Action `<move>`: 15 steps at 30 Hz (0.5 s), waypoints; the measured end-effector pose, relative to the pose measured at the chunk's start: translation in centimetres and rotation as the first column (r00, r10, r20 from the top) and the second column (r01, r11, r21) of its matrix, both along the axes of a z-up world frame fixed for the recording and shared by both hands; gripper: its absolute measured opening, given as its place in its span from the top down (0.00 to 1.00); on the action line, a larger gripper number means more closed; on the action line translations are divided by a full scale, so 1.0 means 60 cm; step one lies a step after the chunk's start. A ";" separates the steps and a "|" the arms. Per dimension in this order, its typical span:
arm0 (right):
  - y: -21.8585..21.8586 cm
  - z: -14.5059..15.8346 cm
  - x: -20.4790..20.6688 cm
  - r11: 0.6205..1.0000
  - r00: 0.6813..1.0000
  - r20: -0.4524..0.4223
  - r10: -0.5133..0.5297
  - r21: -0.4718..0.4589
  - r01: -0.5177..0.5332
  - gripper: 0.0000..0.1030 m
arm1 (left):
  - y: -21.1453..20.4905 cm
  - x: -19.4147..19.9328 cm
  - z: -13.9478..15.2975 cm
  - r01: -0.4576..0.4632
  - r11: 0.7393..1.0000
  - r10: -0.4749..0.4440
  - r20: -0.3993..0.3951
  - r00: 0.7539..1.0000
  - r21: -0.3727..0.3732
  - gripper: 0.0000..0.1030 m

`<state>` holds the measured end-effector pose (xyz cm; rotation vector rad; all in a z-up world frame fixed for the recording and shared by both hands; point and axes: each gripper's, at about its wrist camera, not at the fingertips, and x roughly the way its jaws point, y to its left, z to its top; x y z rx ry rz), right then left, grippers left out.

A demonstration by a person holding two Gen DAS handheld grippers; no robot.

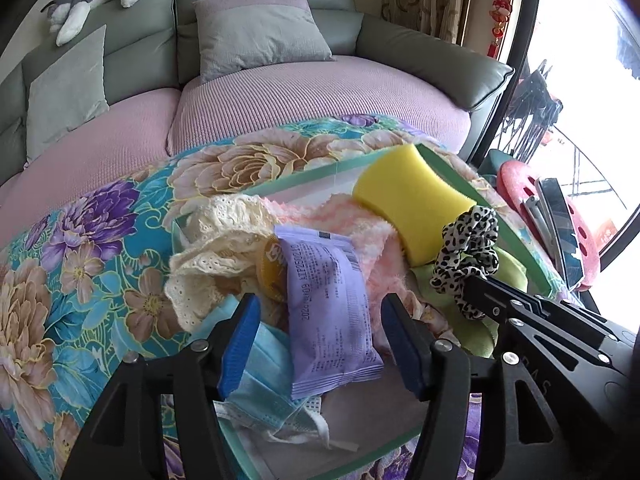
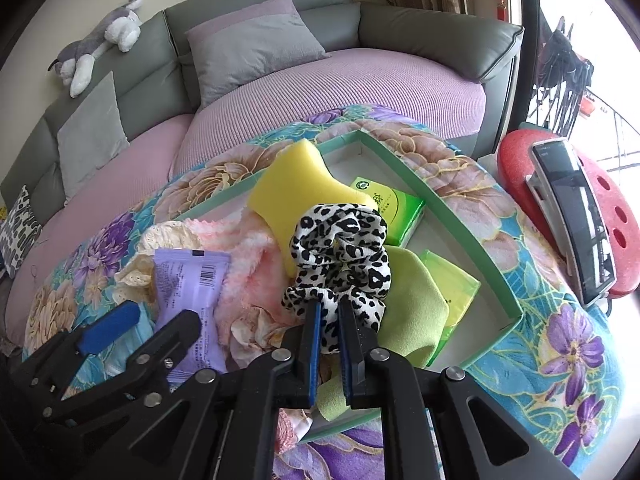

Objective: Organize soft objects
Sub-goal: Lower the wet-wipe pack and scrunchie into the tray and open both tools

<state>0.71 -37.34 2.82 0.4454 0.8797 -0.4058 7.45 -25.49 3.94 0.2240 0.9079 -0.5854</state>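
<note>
- Scrunchie (image 2: 340, 264): white with black leopard spots.
- Sponge (image 1: 412, 204): bright yellow.
- Packet (image 1: 328, 312): lilac with dark print.
- Fluffy cloth (image 2: 248, 264): pale pink and white.
- Lace fabric (image 1: 216, 248): cream.
- Face mask (image 1: 260, 380): light blue.
- Folded cloth (image 2: 412, 300): lime green.
- Box (image 2: 460, 224): mint-green rim, white inside.
- Blanket (image 1: 80, 264): teal with purple and beige flowers.
- Sofa (image 1: 280, 96): grey with mauve seat covers.
- Stool (image 2: 520, 168): red.
- Gripper pads (image 1: 240, 344): blue on black.

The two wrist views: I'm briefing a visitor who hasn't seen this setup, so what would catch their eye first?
Probably the leopard-print scrunchie, pinched in the right tool above the green-rimmed box. Behind it a bright yellow sponge leans over a fluffy pink cloth. At the box's left, the left tool stands open around a purple packet.
</note>
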 end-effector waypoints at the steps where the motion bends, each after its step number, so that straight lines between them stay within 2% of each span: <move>1: 0.000 0.002 -0.001 1.000 1.000 0.002 -0.001 -0.004 0.001 0.89 | 0.002 -0.001 0.005 -0.001 1.000 0.001 0.004 1.000 -0.005 0.37; 7: 0.002 0.005 -0.001 1.000 1.000 -0.012 0.004 -0.028 -0.004 0.87 | 0.022 -0.001 0.029 -0.033 0.999 0.033 0.024 0.999 -0.033 0.37; 9: 0.003 0.006 -0.001 0.999 1.000 -0.014 0.006 -0.038 -0.006 0.85 | 0.028 0.000 0.034 -0.046 0.998 0.047 0.029 0.998 -0.041 0.31; 10: 0.004 0.007 -0.001 0.999 1.000 -0.012 0.007 -0.042 -0.007 0.81 | 0.031 0.001 0.035 -0.053 0.998 0.054 0.031 0.998 -0.042 0.22; 11: 0.004 0.009 -0.001 0.999 1.000 -0.010 0.008 -0.047 -0.008 0.78 | 0.034 0.002 0.037 -0.061 0.997 0.062 0.035 0.997 -0.042 0.17; 13: 0.007 0.011 -0.001 0.998 1.000 -0.013 0.010 -0.058 -0.011 0.62 | 0.040 0.004 0.038 -0.082 0.996 0.083 0.047 0.995 -0.037 0.17; 15: 0.009 0.012 0.000 0.997 1.000 -0.015 0.012 -0.073 -0.014 0.52 | 0.049 0.008 0.039 -0.102 0.994 0.103 0.045 0.994 -0.037 0.17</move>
